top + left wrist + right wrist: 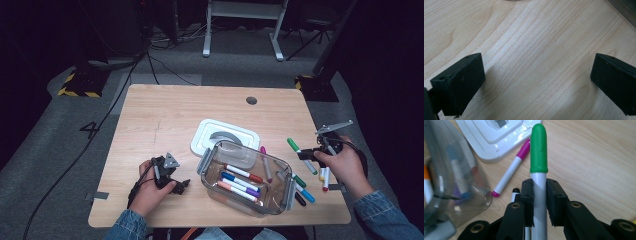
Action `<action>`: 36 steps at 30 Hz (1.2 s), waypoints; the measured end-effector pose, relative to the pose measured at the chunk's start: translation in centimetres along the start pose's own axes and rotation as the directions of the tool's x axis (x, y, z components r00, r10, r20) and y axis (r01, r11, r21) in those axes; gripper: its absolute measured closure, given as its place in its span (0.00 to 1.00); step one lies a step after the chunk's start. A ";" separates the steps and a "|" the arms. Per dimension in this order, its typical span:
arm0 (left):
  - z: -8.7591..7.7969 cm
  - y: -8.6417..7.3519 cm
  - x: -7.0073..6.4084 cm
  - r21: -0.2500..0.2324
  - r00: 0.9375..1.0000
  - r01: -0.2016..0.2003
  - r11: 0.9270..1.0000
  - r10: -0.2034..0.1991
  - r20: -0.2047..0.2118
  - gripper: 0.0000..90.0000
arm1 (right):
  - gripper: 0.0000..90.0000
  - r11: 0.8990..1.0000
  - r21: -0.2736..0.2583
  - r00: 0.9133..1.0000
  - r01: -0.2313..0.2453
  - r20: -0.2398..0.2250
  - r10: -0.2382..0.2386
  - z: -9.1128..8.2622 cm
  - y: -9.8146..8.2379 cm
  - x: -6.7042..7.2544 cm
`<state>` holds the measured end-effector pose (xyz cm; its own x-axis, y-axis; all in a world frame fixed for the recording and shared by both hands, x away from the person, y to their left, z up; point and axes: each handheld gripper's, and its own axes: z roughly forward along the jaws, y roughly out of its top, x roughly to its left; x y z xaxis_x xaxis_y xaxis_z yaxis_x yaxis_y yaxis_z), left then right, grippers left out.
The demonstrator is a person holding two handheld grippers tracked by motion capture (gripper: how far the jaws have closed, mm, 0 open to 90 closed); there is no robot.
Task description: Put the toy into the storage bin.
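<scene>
My right gripper (539,195) is shut on a green-capped marker (539,152), its white barrel pinched between the pads and the cap pointing away. In the high view this marker (296,148) hangs above the table at the right, held by the right gripper (309,154). A clear plastic container (246,177) with several markers inside stands in the middle. My left gripper (179,186) rests low at the front left, and its own view shows it (537,82) open over bare wood with nothing between the jaws.
A white lid (225,139) lies behind the container. A magenta marker (511,170) lies beside the container, and several loose markers (306,189) lie on the wooden table (165,112) near its right front edge.
</scene>
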<state>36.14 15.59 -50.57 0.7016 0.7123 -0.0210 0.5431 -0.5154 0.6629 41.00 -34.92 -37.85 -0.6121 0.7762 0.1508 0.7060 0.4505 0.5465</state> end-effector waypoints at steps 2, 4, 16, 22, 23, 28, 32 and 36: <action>0.0 0.0 0.0 0.000 1.000 0.000 1.000 0.000 0.001 0.00 | 0.86 1.000 -0.016 1.000 0.008 -0.005 -0.008 -0.5 0.5 0.3; 0.0 0.0 0.0 0.000 1.000 0.001 1.000 -0.001 0.001 0.00 | 0.86 1.000 -0.023 1.000 0.009 -0.011 -0.009 -0.8 0.7 0.4; 0.0 0.0 0.0 0.000 1.000 0.000 1.000 0.000 0.000 0.00 | 0.86 0.993 -0.058 0.991 0.105 -0.079 -0.109 -2.7 3.7 4.1; 0.0 0.0 0.0 0.000 1.000 0.000 1.000 0.000 0.000 0.00 | 0.86 0.984 -0.063 0.977 0.168 -0.121 -0.175 -3.0 5.0 7.0; 0.0 0.0 0.0 0.000 1.000 0.000 1.000 0.000 0.001 0.00 | 0.86 0.982 -0.061 0.975 0.178 -0.127 -0.184 -3.0 5.2 7.4; 0.0 0.0 0.0 0.001 1.000 -0.001 1.000 0.001 0.004 0.00 | 0.86 0.976 -0.066 0.964 0.209 -0.153 -0.217 -2.9 5.8 9.0; 0.0 0.1 0.0 0.001 1.000 -0.004 1.000 0.004 0.004 0.00 | 0.86 0.968 -0.059 0.949 0.243 -0.190 -0.250 -2.6 6.3 10.8; 0.0 0.1 0.0 0.001 1.000 -0.004 1.000 0.004 0.004 0.00 | 0.86 0.962 -0.057 0.936 0.269 -0.222 -0.275 -2.5 6.6 12.2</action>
<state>36.22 15.57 -50.56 0.7056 0.7083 -0.0215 0.5409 -0.5187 0.6621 37.34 -23.56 -30.36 -0.8456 0.5046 0.1740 0.4941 0.6165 0.6131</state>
